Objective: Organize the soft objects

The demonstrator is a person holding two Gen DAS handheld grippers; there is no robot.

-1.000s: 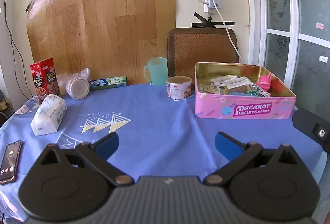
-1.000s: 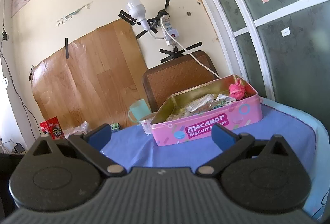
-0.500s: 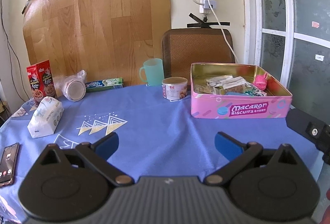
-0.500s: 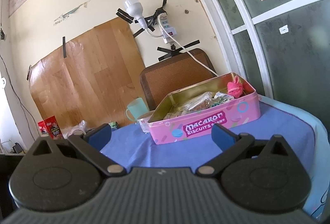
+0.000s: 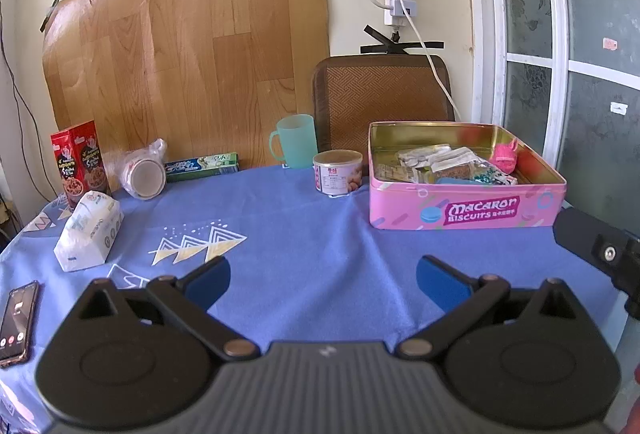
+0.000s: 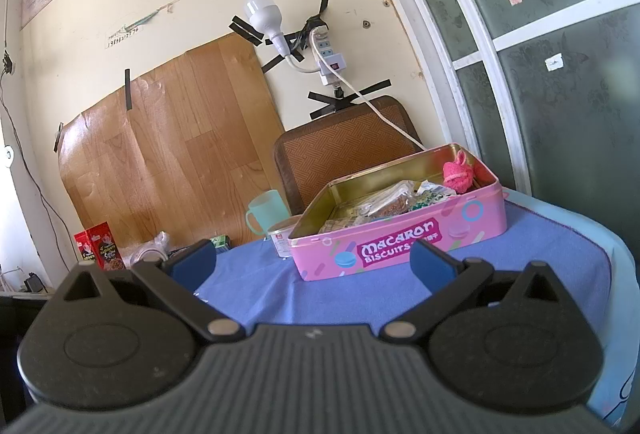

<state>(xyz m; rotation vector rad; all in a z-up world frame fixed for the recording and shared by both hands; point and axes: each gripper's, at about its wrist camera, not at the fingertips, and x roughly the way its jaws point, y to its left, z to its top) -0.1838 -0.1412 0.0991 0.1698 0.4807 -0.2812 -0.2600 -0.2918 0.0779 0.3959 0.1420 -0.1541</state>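
Left wrist view shows the left gripper [image 5: 323, 284] hovering over a desk covered by a blue cloth [image 5: 320, 242], its blue-padded fingers spread wide with nothing between them. On the far right of the desk stands an open pink rectangular biscuit tin [image 5: 466, 210] with a gold inside; it holds several clear plastic packets [image 5: 440, 162] and a fuzzy pink soft toy [image 5: 504, 156] in its back right corner. Just left of the tin is a small round can with a paper label [image 5: 338, 178], and behind that a pale green plastic mug [image 5: 295, 140]. On the left side lie a white soft tissue pack [image 5: 89, 232], a red snack box [image 5: 80, 162] standing upright, a bagged stack of cups [image 5: 144, 172] on its side, a green toothpaste carton [image 5: 202, 165], and a phone [image 5: 18, 322] at the near edge. In the right wrist view, the right gripper [image 6: 313, 264] is likewise wide open and empty, facing the pink tin, with the pink toy visible inside at its far end.
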